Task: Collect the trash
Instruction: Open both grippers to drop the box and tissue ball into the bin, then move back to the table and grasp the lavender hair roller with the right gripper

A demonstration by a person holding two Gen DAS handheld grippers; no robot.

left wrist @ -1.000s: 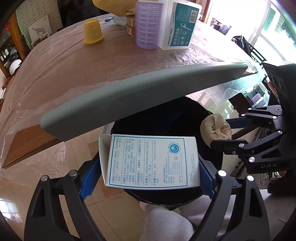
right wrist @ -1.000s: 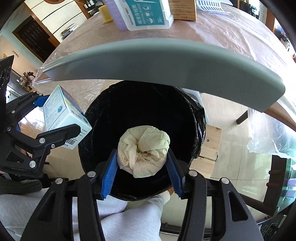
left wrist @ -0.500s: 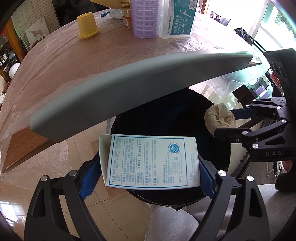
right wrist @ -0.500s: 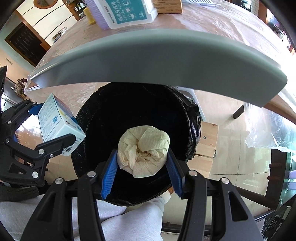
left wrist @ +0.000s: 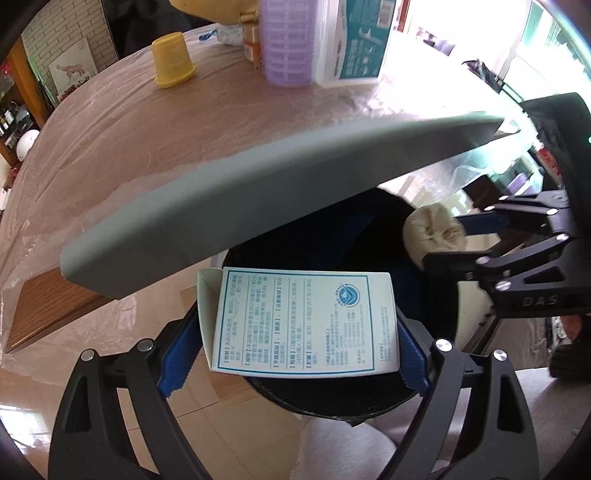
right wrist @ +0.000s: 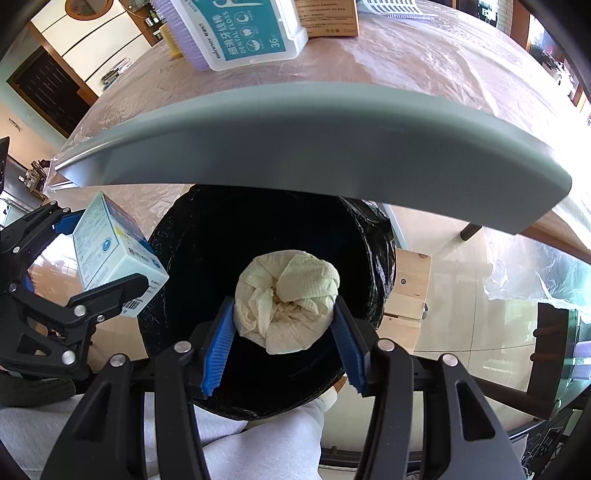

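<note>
A white carton with blue print (left wrist: 303,321) sits crosswise between the blue pads of my left gripper (left wrist: 295,347), which is shut on it above the near rim of a black bag-lined bin (left wrist: 332,395). My right gripper (right wrist: 284,332) is shut on a crumpled cream paper-towel ball (right wrist: 288,299) and holds it over the bin's dark opening (right wrist: 207,240). The bin's grey lid (right wrist: 314,136) stands raised behind both. In the right wrist view the carton (right wrist: 110,258) hangs at the bin's left edge. In the left wrist view the ball (left wrist: 432,232) hangs at its right edge.
Behind the lid is a table under plastic film (left wrist: 147,147), bearing a yellow cup (left wrist: 173,61), a purple container (left wrist: 284,40) and a dental floss box (right wrist: 251,29). A wooden stool (right wrist: 410,288) stands right of the bin. A person's leg in light trousers (right wrist: 258,443) is just below it.
</note>
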